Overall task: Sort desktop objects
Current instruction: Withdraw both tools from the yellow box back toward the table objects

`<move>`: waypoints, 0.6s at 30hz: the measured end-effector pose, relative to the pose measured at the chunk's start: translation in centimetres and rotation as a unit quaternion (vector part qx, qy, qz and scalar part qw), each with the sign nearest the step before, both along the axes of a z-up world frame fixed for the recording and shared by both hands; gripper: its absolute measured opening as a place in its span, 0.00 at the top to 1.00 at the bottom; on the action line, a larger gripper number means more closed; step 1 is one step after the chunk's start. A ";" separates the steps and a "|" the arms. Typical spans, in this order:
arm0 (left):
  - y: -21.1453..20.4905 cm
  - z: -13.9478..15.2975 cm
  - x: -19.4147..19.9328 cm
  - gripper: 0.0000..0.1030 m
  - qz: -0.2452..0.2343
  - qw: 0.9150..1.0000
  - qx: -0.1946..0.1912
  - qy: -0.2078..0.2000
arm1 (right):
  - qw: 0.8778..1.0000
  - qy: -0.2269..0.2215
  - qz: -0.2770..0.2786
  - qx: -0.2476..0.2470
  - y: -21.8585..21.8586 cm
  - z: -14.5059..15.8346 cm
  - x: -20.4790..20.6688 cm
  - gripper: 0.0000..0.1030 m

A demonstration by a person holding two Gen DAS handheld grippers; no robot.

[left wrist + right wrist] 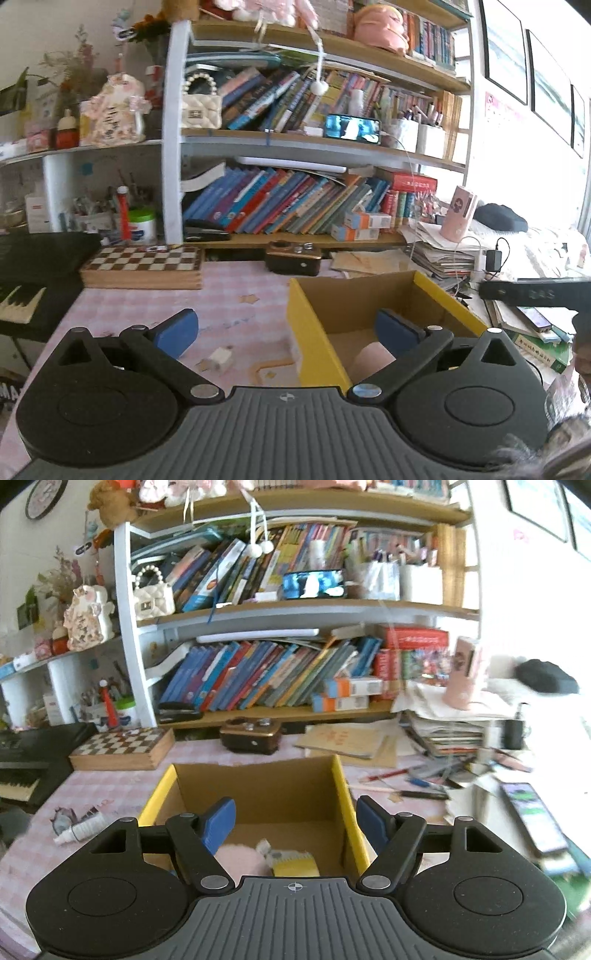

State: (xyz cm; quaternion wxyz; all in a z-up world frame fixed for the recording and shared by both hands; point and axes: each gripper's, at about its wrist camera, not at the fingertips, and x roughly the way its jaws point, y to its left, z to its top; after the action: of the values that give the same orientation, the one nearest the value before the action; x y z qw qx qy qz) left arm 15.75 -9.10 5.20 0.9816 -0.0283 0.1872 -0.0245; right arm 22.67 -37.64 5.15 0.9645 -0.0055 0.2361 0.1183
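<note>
My left gripper (286, 332) stands wide open with nothing between its blue pads, straddling the near yellow wall of the open cardboard box with yellow outer sides (314, 332). My right gripper (295, 825) is also open and empty, hanging over the same box with one pad inside and one just outside its right wall. On the box floor, in the right wrist view, lie a soft pink fuzzy thing (240, 858) and, touching it at 3 o'clock, a small yellow-and-white item (293, 864) I cannot identify. Still loose on the pink checked tablecloth (236, 306) are a small white rectangular block (221, 360) at 9 o'clock of the box and a white squeeze tube with a dark label (79, 829) further left. I judge the next pick is one of these; I should clear the wall first, then come down squarely over the block. Further off at 12 o'clock sits a wooden chessboard box (144, 267).
</note>
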 end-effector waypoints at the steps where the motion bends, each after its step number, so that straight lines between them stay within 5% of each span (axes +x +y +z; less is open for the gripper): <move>1: 0.7 -0.1 -0.6 0.00 0.003 1.000 -0.001 0.000 | 1.000 0.002 -0.007 -0.002 0.1 -0.1 -0.9 0.28; 18: 8.3 -3.9 -9.8 0.00 0.010 0.998 -0.012 0.056 | 0.996 0.075 -0.051 -0.008 5.4 -4.3 -13.4 0.28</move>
State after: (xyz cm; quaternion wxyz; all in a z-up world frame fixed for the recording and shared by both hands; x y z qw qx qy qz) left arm 5.97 -0.82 1.32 0.9694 -0.0435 0.2410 -0.0154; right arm 9.32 -32.23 0.87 0.9487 0.0081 0.3087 0.0674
